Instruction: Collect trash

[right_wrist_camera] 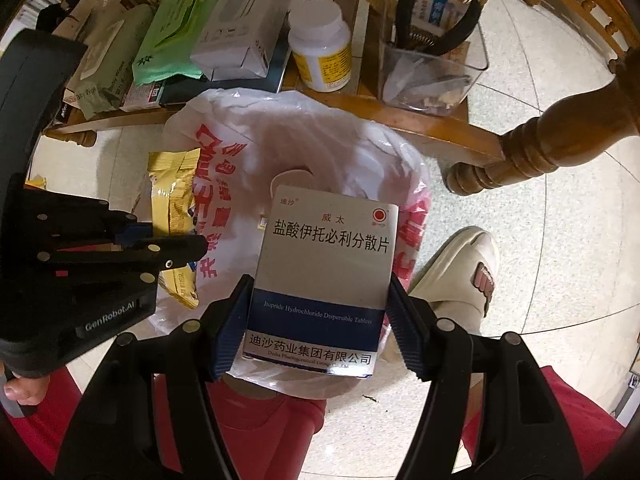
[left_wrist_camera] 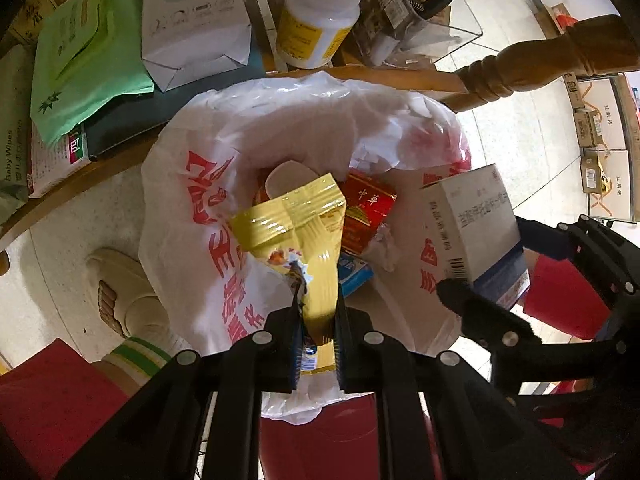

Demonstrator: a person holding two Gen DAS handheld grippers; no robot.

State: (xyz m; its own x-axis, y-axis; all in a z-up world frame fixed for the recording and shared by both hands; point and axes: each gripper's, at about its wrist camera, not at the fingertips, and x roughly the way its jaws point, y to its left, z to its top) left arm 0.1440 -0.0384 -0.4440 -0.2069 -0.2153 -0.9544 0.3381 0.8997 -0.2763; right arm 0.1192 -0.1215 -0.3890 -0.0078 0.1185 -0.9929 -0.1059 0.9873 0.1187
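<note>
A white plastic bag with red print point(left_wrist_camera: 192, 216) lines a bin on the floor; it also shows in the right wrist view point(right_wrist_camera: 240, 128). My left gripper point(left_wrist_camera: 318, 344) is shut on a yellow snack wrapper point(left_wrist_camera: 304, 232) and holds it over the bag's mouth. Inside the bag lie a red cigarette pack point(left_wrist_camera: 366, 212), a blue packet point(left_wrist_camera: 354, 274) and crumpled paper point(left_wrist_camera: 384, 248). My right gripper point(right_wrist_camera: 318, 320) is shut on a white and blue medicine box point(right_wrist_camera: 324, 264), held above the bag; the box shows at right in the left wrist view point(left_wrist_camera: 476, 232).
A low wooden shelf point(right_wrist_camera: 420, 120) behind the bag holds a white pill bottle point(right_wrist_camera: 322, 50), a white carton point(right_wrist_camera: 236, 36), green wipes point(right_wrist_camera: 172, 40) and a clear container with pliers point(right_wrist_camera: 432, 68). A table leg point(right_wrist_camera: 532, 152) stands at right. Slippered feet point(right_wrist_camera: 460, 276) flank the bag.
</note>
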